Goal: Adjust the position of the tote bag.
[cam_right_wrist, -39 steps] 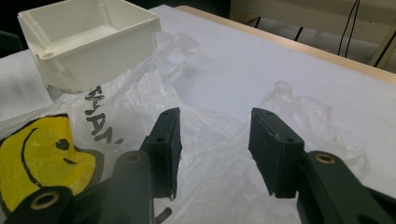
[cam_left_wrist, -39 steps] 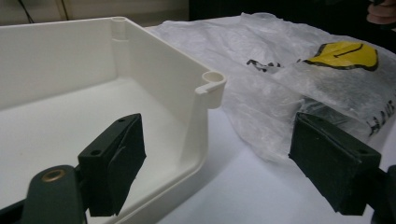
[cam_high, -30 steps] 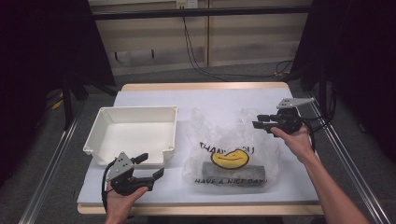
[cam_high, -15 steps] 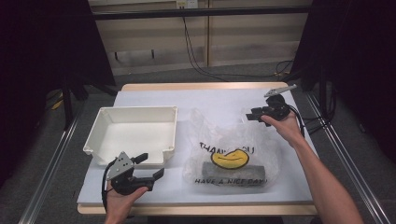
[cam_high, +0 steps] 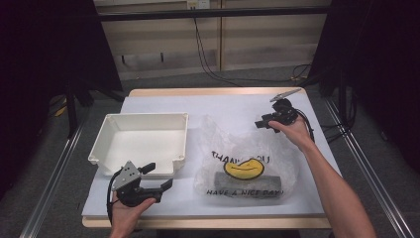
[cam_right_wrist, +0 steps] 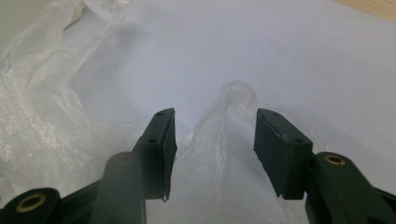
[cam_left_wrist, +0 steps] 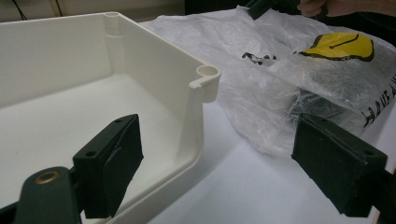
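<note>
High view: a white-covered table fills the middle of the frame. A clear plastic bag printed with a yellow smiley face lies right of centre, a dark grey block lying inside its lower part. A white tray sits just left of the bag.

The right gripper, in the upper right, is held at the bag's upper right corner. In the right gripper view its jaws stand apart and have just been opening; a twisted handle of the bag rises between the pads, which do not press on it.

The left gripper, in the lower left, is held just below the tray's near edge and beside the bag. In the left gripper view its jaws are spread wide and grasp nothing; the tray's corner and the bag lie beyond them.
</note>
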`<state>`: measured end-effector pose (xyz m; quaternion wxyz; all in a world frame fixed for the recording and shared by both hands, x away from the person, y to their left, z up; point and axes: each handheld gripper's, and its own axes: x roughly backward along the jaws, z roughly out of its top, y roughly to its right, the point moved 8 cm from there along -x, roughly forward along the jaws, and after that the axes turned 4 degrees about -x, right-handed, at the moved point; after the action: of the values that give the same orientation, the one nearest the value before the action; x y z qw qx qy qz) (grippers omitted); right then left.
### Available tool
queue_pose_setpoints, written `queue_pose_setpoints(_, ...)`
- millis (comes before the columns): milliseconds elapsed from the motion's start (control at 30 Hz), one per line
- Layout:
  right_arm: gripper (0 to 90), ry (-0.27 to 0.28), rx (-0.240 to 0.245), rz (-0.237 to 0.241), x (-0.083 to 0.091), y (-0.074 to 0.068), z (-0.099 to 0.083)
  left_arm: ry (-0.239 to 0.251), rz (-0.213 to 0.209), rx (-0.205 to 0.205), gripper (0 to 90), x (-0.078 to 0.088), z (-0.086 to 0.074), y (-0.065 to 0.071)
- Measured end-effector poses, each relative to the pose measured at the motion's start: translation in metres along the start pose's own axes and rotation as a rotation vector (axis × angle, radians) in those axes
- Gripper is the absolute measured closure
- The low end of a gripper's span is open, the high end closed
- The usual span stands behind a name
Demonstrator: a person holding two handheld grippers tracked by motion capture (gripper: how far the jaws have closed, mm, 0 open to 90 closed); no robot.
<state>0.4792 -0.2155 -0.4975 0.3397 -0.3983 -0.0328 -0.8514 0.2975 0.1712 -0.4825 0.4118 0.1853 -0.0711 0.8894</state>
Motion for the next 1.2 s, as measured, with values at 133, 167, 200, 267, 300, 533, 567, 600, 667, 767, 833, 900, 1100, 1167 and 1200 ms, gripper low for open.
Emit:
queue_pose_setpoints(133, 55.9, -0.041, -0.001, 0.007, -0.009, -0.005, -0.007, -0.004, -0.007, -0.011, 15.3, -0.001, 0.000, 0.001)
queue_pose_setpoints(167, 55.9, -0.041, -0.001, 0.007, -0.009, -0.005, -0.007, -0.008, -0.005, -0.013, 15.3, -0.001, 0.000, 0.002)
queue_pose_setpoints(200, 58.6, -0.039, -0.009, 0.017, -0.009, -0.006, -0.008, -0.011, 0.004, -0.017, 15.3, -0.001, 0.000, 0.002)
queue_pose_setpoints(267, 65.7, -0.048, -0.015, 0.015, -0.010, -0.006, -0.009, -0.009, -0.006, -0.016, 15.3, -0.001, 0.001, 0.002)
queue_pose_setpoints(300, 70.4, -0.056, -0.025, 0.024, -0.009, -0.008, -0.010, -0.008, -0.007, -0.015, 15.3, -0.001, 0.000, 0.003)
queue_pose_setpoints(533, 89.7, -0.016, -0.042, 0.073, -0.002, -0.008, -0.010, -0.007, -0.004, -0.011, 15.3, -0.003, 0.001, 0.001)
queue_pose_setpoints(567, 90.0, 0.006, -0.048, 0.083, 0.002, -0.009, -0.009, -0.014, 0.002, -0.010, 15.3, -0.003, 0.001, 0.001)
queue_pose_setpoints(600, 90.0, 0.006, -0.048, 0.083, 0.002, -0.009, -0.009, -0.011, -0.004, -0.006, 15.3, -0.004, 0.001, 0.001)
queue_pose_setpoints(667, 90.0, 0.050, -0.050, 0.103, 0.012, -0.012, -0.006, -0.012, -0.009, -0.009, 15.3, -0.004, 0.001, 0.001)
queue_pose_setpoints(767, 90.0, 0.075, -0.058, 0.105, 0.020, -0.014, -0.004, -0.010, -0.010, 0.002, 15.6, -0.005, 0.002, 0.002)
queue_pose_setpoints(833, 90.0, 0.123, -0.057, 0.124, 0.032, -0.017, -0.002, -0.012, -0.014, 0.009, 16.3, -0.004, 0.003, 0.001)
queue_pose_setpoints(900, 90.0, 0.134, -0.055, 0.131, 0.036, -0.018, -0.002, -0.004, -0.023, 0.020, 16.4, -0.004, 0.004, 0.001)
queue_pose_setpoints(1100, 90.0, 0.206, -0.034, 0.156, 0.058, -0.031, 0.001, 0.009, -0.019, 0.026, 17.8, -0.005, 0.007, 0.001)
queue_pose_setpoints(1167, 90.0, 0.230, -0.027, 0.159, 0.066, -0.037, 0.003, 0.014, -0.030, 0.026, 18.8, -0.005, 0.010, 0.002)
queue_pose_setpoints(1200, 90.0, 0.249, -0.027, 0.165, 0.072, -0.040, 0.004, 0.015, -0.034, 0.020, 21.1, -0.006, 0.010, 0.002)
